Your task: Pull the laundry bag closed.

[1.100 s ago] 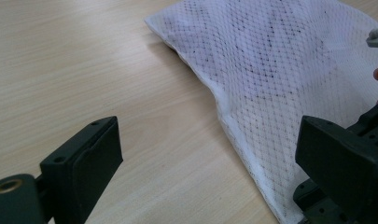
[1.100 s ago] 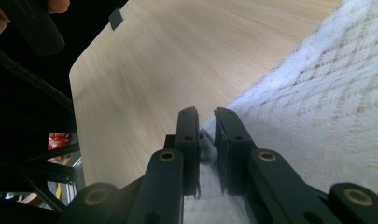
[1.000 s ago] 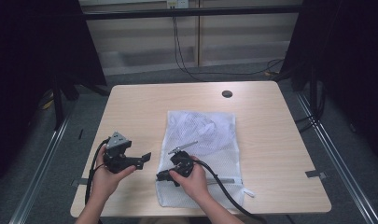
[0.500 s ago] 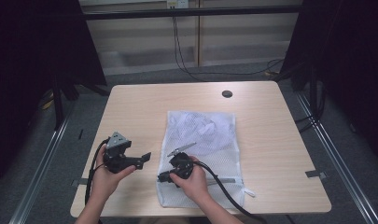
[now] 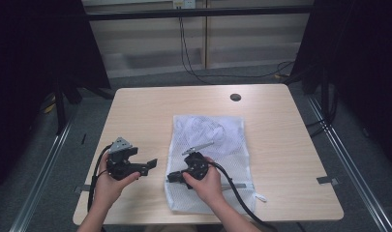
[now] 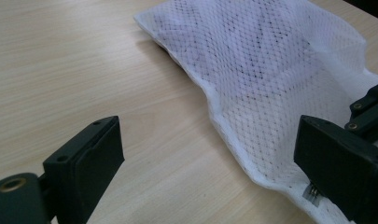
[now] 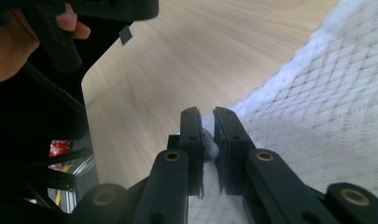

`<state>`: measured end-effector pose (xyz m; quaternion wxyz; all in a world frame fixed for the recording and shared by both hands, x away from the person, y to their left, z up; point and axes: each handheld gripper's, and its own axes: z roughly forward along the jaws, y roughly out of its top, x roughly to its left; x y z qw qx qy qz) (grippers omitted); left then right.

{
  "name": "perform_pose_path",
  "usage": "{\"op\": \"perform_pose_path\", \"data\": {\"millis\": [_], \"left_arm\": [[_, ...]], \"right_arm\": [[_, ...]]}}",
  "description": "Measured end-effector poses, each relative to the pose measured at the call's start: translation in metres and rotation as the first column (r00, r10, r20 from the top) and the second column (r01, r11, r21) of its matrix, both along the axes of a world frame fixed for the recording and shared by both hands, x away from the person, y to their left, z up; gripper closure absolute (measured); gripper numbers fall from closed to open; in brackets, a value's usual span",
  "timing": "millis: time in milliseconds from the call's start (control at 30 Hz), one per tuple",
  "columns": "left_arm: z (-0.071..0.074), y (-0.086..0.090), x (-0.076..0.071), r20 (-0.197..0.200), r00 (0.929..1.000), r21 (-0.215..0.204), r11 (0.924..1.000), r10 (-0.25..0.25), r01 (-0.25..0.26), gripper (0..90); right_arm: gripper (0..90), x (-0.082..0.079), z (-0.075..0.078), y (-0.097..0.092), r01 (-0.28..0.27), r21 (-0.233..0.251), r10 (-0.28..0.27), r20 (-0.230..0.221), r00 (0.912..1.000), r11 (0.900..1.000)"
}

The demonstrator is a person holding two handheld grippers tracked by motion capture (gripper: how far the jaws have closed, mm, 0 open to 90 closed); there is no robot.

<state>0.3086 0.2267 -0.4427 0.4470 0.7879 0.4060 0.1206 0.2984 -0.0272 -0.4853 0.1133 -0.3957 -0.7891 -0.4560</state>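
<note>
A white mesh laundry bag lies flat on the wooden table, with pale cloth inside its far half. My right gripper rests on the bag's near left edge, pointing left. Its jaws are shut on a small grey-white piece at the bag's edge, with the mesh spreading to its right. My left gripper is held just left of the bag, pointing toward it. In the left gripper view this gripper stands wide open over bare wood, nothing between the jaws, the bag ahead.
A dark round grommet sits in the table's far edge area. A small white tag lies by the bag's near right corner. Cables trail from both grippers off the near edge. Bare wood spreads left and right of the bag.
</note>
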Motion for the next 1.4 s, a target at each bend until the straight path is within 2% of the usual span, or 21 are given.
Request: {"op": "perform_pose_path", "data": {"millis": [333,467,600,767,800,867,967,1100,1200,1267,1400], "left_arm": [[0.001,-0.003,-0.002,-0.045,0.9982,-0.048,0.9981,-0.039,0.037,8.9],[0.001,-0.005,-0.002,-0.064,0.995,-0.078,0.9944,-0.077,0.072,8.9],[0.001,-0.01,-0.004,-0.113,0.9859,-0.124,0.9863,-0.123,0.108,8.8],[-0.001,-0.016,-0.006,-0.163,0.9718,-0.145,0.9784,-0.17,0.147,7.5],[-0.002,-0.017,-0.006,-0.163,0.9714,-0.136,0.9791,-0.173,0.151,7.6],[-0.003,-0.019,-0.005,-0.177,0.9656,-0.147,0.9751,-0.191,0.166,7.5],[-0.004,-0.022,-0.005,-0.185,0.9608,-0.15,0.9721,-0.206,0.18,6.5],[-0.007,-0.026,-0.006,-0.202,0.9558,-0.143,0.9719,-0.214,0.187,4.5],[-0.009,-0.031,-0.007,-0.211,0.9475,-0.154,0.9654,-0.24,0.211,3.3],[-0.008,-0.034,-0.008,-0.207,0.9458,-0.152,0.9631,-0.251,0.222,2.8],[-0.008,-0.038,-0.009,-0.23,0.9372,-0.153,0.9608,-0.262,0.231,6.6]], "right_arm": [[83.4,0.003,0.011,-0.016,0.04,0.064,-0.04,-0.006,0.9992,0.9972],[83.5,0.005,0.014,-0.021,0.059,0.085,-0.058,-0.01,0.9982,0.9946],[83.6,0.005,0.017,-0.024,0.072,0.098,-0.072,-0.007,0.9974,0.9926],[83.8,0.005,0.021,-0.028,0.081,0.104,-0.081,-0.001,0.9967,0.9913],[83.8,0.004,0.022,-0.029,0.083,0.11,-0.083,-0.005,0.9965,0.9904],[83.8,0.005,0.022,-0.03,0.086,0.111,-0.087,-0.001,0.9962,0.9901],[83.8,0.004,0.024,-0.032,0.094,0.123,-0.095,-0.001,0.9955,0.9879],[83.8,0.004,0.026,-0.033,0.104,0.134,-0.105,0.002,0.9944,0.9855],[83.9,0.003,0.027,-0.034,0.106,0.138,-0.107,0.004,0.9942,0.9847],[83.9,0.003,0.027,-0.034,0.104,0.138,-0.107,0.01,0.9942,0.9849],[83.9,0.003,0.028,-0.034,0.109,0.143,-0.112,0.013,0.9936,0.9836]]}}
